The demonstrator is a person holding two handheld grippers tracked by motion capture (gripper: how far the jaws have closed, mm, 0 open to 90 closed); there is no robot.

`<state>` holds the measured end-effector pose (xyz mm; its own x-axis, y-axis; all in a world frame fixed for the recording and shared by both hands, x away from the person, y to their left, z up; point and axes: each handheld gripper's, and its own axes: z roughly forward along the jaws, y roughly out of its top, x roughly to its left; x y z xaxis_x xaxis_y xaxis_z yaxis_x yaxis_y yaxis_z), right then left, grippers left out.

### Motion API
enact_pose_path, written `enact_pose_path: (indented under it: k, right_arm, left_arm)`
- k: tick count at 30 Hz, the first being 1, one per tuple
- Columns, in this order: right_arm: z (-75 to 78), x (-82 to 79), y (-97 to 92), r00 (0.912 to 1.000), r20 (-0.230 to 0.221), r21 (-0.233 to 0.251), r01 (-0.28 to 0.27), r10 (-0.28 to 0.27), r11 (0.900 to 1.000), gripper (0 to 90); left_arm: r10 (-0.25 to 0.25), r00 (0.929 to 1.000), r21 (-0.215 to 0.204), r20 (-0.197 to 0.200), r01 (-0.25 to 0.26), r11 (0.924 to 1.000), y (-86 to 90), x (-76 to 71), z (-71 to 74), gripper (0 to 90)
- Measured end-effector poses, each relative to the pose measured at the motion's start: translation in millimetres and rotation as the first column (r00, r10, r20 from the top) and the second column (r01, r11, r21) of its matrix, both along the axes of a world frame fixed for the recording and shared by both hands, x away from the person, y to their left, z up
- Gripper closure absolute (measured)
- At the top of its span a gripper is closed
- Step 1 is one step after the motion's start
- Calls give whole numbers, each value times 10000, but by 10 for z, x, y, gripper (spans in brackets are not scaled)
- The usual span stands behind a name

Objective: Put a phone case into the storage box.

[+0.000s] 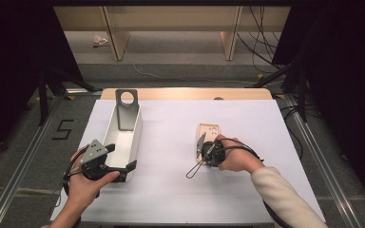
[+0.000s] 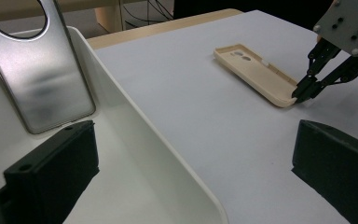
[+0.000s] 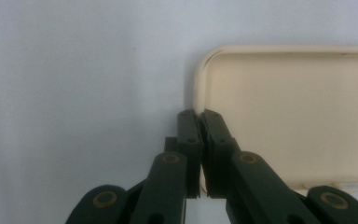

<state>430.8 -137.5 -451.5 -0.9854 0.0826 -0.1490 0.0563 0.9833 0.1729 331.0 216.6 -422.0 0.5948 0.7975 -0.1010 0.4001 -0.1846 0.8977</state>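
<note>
- Two grippers at work: the right gripper (image 3: 199,116) has its jaws pinched tight on the rim of the cream phone case (image 2: 256,72), lying flat mid-table on the white sheet (image 1: 171,190).
- Left gripper (image 1: 116,159) stands wide open, straddling the wall of the white bin (image 2: 168,154), where a metal plate (image 2: 42,79) leans.
- Risk: such a thin edge grip could slip or flex the case on lifting.
- Writing: a "5" (image 1: 62,129) marked on the floor.
</note>
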Motion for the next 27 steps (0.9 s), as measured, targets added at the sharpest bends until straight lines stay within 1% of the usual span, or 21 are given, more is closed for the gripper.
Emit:
enact_pose_path:
  k: [1,2,6,8,9,11,14,18,21,26,27]
  right_arm:
    - [7,-9,-5,10000,18,12,45,-45,10000,878]
    - [14,-13,-16,9999,123,143,-11,10,9999,878]
    - [55,-25,-55,9998,104,677,165,-173,9976,879]
    - [72,-30,-77,9994,71,955,336,-344,9949,879]
    - [82,-31,-91,9994,88,1092,329,-340,9935,879]
    - [98,-42,-120,9989,26,1620,463,-474,9857,879]
    - [125,-52,-160,9986,25,2317,517,-537,9714,879]
    - [156,-68,-217,9979,-1,3136,608,-640,9476,879]
    - [172,-85,-262,9965,-39,3646,788,-831,9278,879]
    - [198,-138,-330,9956,-167,4346,902,-921,8961,879]
    - [205,-152,-342,9954,-169,4497,920,-945,8884,879]
  left_arm:
    - [-3,10000,10,11,3,10000,-1,0,0,0]
    - [-5,10000,6,9,5,10000,-2,1,1,0]
    - [-11,10000,9,9,11,10000,-2,-1,3,0]
    - [7,10000,-14,8,-7,10000,0,-3,4,0]
    - [12,10000,-18,15,-12,10000,2,-2,6,0]
    - [28,10000,-35,23,-28,10000,2,-1,6,0]
    - [29,10000,-30,25,-29,10000,2,-2,7,0]
    - [24,10000,-26,19,-24,10000,3,-1,6,0]
    - [29,10000,-31,32,-28,10000,3,-2,8,0]
    - [12,10000,-32,25,-12,10000,4,2,5,1]
    - [11,10000,-39,16,-11,10000,4,2,4,1]
